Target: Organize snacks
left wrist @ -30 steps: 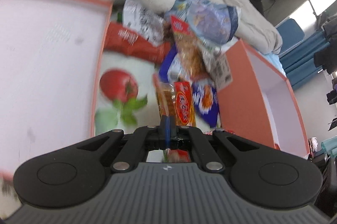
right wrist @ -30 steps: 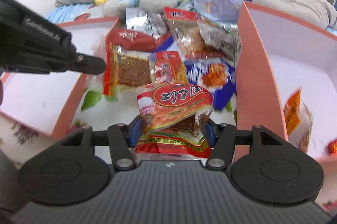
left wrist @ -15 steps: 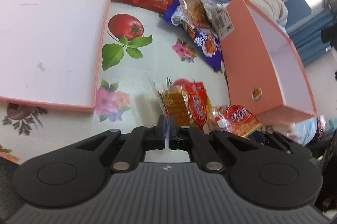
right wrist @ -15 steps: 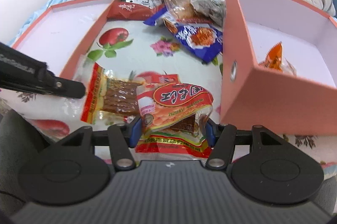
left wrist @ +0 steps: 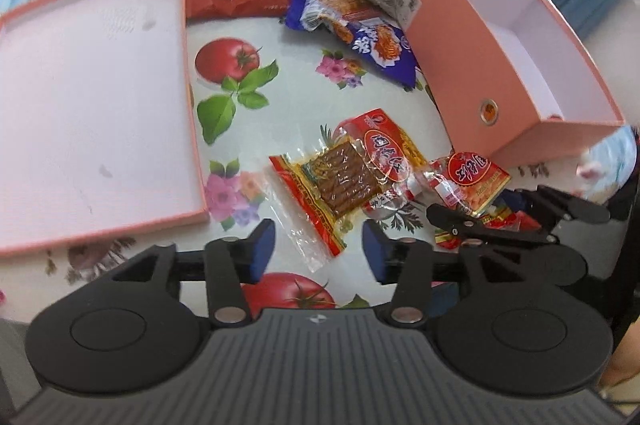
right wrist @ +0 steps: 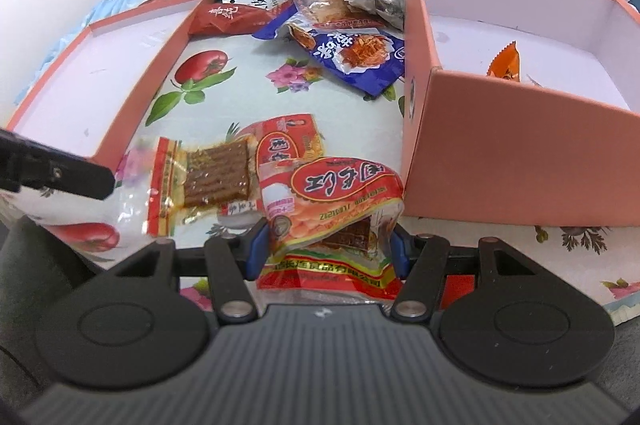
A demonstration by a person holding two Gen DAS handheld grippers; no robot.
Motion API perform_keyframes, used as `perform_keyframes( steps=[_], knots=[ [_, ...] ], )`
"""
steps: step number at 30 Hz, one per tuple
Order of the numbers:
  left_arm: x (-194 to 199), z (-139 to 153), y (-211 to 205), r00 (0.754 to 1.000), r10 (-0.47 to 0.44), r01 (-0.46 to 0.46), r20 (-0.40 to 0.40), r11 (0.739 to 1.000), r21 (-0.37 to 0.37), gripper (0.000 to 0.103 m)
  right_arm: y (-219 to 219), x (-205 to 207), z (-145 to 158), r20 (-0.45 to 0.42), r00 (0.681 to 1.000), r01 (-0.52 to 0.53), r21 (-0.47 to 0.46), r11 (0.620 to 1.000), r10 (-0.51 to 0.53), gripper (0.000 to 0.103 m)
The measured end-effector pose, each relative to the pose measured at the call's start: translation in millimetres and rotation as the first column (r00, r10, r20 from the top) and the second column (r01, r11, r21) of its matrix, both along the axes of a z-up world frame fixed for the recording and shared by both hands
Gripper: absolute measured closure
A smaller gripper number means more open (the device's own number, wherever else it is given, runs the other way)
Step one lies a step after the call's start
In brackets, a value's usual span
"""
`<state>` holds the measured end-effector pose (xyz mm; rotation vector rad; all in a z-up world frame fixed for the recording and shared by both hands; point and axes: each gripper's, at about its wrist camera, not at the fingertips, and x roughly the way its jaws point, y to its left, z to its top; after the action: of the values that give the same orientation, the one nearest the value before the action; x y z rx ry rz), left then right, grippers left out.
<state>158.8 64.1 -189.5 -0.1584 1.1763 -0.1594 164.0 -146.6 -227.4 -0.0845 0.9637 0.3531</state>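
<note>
Red snack packet (right wrist: 332, 201) pinched in the right claw (right wrist: 326, 251) — left claw (left wrist: 318, 251) spread, one packet (left wrist: 344, 177) lying beyond it.

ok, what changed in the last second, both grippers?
The left gripper opened and let go of the clear-windowed red and yellow spicy-strip packet, which now lies flat on the floral tablecloth beside the shallow pink box lid. Both grippers drew back from the snack pile. The right gripper stays shut on its red and orange snack packet, near the deep pink box.
</note>
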Motion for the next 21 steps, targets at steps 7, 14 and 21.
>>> perform_keyframes(
  steps=[7,14,21],
  knots=[
    [16.1,7.1,-21.4,0.977,-0.212,0.206,0.027,0.969,0.137,0.036,-3.4,-3.5,1.5,0.004,1.0,-0.011,0.012,1.0,0.011,0.042],
    [40.7,-8.2,-49.7,0.892,-0.45,0.433,0.034,0.875,0.218,0.019,-4.9,-5.8,-0.1,-0.005,1.0,-0.017,0.016,1.0,0.017,0.042],
    [62.6,-42.5,-69.5,0.793,-0.608,0.6,-0.045,0.767,0.228,0.016,-12.9,-7.2,-0.8,-0.015,1.0,-0.006,0.036,0.999,0.007,0.042]
  ],
)
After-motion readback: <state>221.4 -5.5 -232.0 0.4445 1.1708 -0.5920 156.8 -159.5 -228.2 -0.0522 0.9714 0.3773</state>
